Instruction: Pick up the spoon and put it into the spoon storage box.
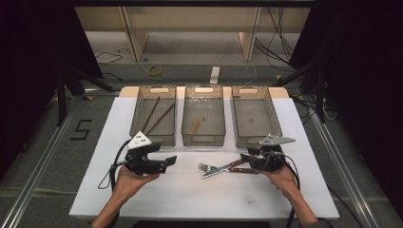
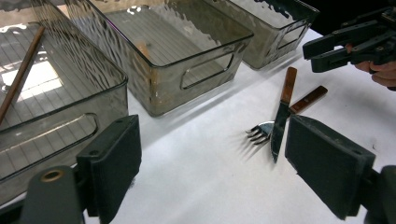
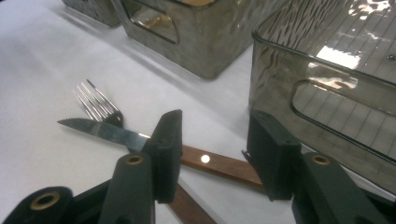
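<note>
A: From the high view, what is lying on the white worktop [image 1: 142, 190]?

B: Three grey see-through bins are sitting in a row at the far side. The left bin [image 1: 154, 118] is holding two brown sticks [image 1: 157, 116], the middle bin [image 1: 203, 118] a small orange-brown piece [image 1: 195, 126], and the right bin [image 1: 254, 121] is looking bare. A fork [image 1: 209, 167] and a knife [image 1: 221, 169] are lying crossed in front of the middle and right bins.

A: Where are the tongs?

B: The left tongs [image 1: 168, 162] are hovering in front of the left bin, well apart from the cutlery. The right tongs [image 1: 246, 159] are sitting at the handle end of the knife.

A: What is the right gripper view adding?

B: It is showing the right tongs [image 3: 212, 154] gaping, jaws standing on either side of the knife's wooden handle [image 3: 217, 167], not closing on it. The serrated blade is lying over the fork's neck.

A: And the left gripper view?

B: The left tongs [image 2: 210, 158] are gaping wide, holding nothing, with the knife [image 2: 280, 119] and fork [image 2: 259, 133] lying beyond them.
</note>
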### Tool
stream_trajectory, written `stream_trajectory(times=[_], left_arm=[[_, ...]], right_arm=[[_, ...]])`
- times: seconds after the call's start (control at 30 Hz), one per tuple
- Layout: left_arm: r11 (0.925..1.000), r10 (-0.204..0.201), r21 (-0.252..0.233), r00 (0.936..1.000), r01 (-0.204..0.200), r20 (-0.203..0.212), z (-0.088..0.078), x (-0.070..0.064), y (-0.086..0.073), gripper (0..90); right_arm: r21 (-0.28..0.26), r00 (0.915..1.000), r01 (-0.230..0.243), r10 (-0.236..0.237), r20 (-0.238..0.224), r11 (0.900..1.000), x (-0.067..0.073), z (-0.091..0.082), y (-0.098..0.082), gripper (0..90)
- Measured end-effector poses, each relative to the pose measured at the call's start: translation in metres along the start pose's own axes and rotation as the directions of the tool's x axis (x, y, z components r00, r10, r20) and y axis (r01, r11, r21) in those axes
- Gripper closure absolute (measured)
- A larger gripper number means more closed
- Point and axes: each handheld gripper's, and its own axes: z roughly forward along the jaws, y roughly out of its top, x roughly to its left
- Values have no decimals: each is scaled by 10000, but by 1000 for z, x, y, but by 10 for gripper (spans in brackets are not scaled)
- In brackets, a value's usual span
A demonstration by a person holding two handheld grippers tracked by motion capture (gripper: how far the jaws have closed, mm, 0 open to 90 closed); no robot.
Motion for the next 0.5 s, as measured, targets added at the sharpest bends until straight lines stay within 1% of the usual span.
stream_trajectory(times=[0.17,0.33,0.43,0.5], left_arm=[[9999,134,-74,9999,-135,-71,-4,-5,-2,177],[9999,150,28,9999,-149,-86,-5,-5,-4,175],[9999,113,-28,9999,-114,-66,-7,-6,-5,175],[9999,122,-58,9999,-123,-75,-8,-6,-5,175]], right_arm=[[281,9999,114,-115,30,9995,-2,7,0,588],[565,9999,141,-142,21,9983,-4,12,1,618],[762,9998,203,-207,50,9969,-5,16,1,653],[934,9995,301,-313,110,9952,-5,19,1,696]])
